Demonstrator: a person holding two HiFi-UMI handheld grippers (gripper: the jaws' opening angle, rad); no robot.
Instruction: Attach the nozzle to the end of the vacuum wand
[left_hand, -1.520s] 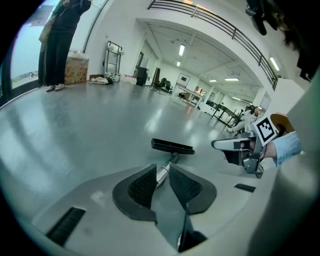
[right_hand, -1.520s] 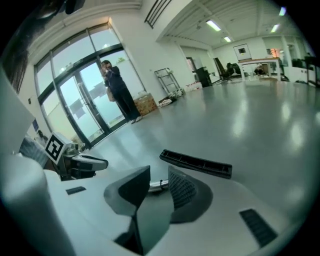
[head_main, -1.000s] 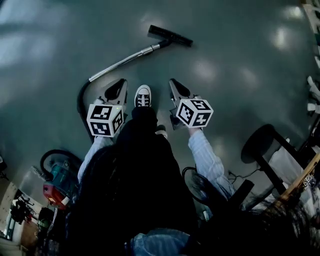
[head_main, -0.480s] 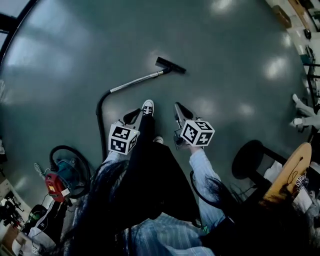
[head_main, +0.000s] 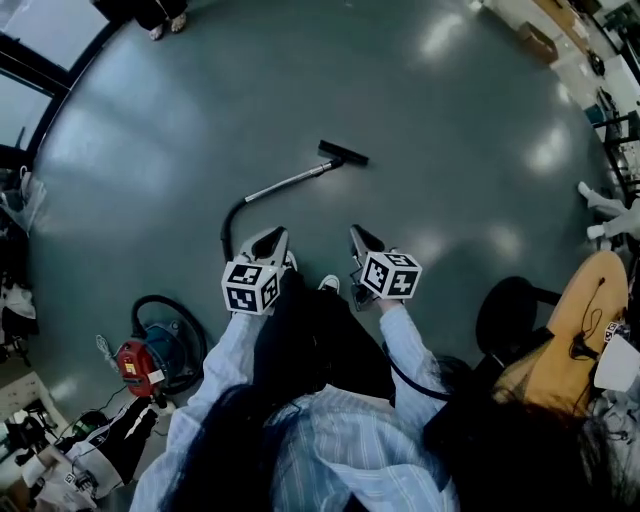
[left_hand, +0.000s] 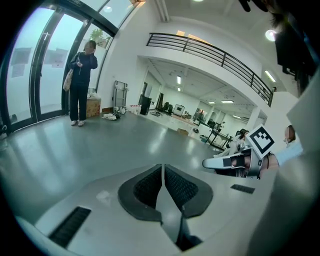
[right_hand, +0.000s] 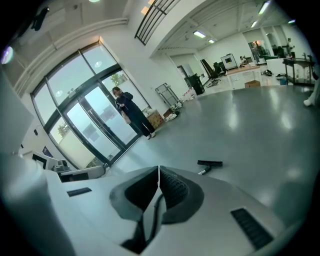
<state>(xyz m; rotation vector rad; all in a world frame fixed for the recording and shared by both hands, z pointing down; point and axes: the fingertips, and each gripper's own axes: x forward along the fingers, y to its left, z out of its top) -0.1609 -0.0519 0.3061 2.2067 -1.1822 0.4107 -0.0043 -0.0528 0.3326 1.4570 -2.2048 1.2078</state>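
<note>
Left tool (head_main: 272, 238): jaws pressed together, nothing between them.
Right tool (head_main: 357, 238): jaws pressed together, empty.
Wand (head_main: 285, 184): lying on the floor (head_main: 450, 130), beyond both tools.
Nozzle (head_main: 343, 153): on the wand's far end.

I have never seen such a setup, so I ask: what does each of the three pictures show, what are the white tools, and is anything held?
There is no robot: a person stands and holds a two-jaw tool in each hand, the left gripper and the right gripper. The marked cubes are parts of them. The head view looks down from the person's head. The two gripper views come from a camera on each gripper, looking along its jaws. In both, the jaws are together with nothing between them, so nothing is held. On the floor lie a wand with a black nozzle at its end, a hose and the vacuum.
</note>
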